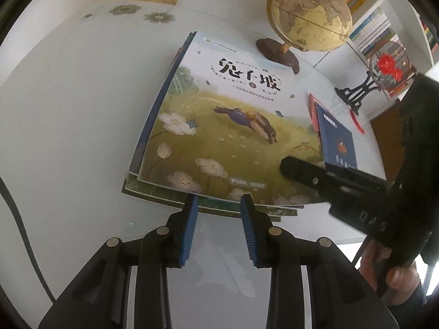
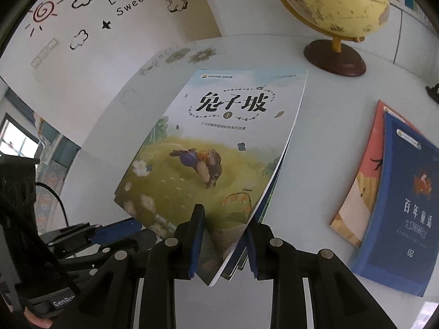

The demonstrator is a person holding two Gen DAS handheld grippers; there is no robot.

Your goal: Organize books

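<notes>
A: How far along?
B: My left gripper (image 1: 218, 201) sits parted, empty, at the stack's (image 1: 219, 126) near edge, frame centre; right gripper (image 2: 223, 219) straddles its corner, unclamped. Blue book (image 2: 400, 205) at right remains.

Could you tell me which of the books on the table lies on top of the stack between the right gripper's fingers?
The rabbit-cover book. The dark blue book lies apart, on an orange-red book.
</notes>
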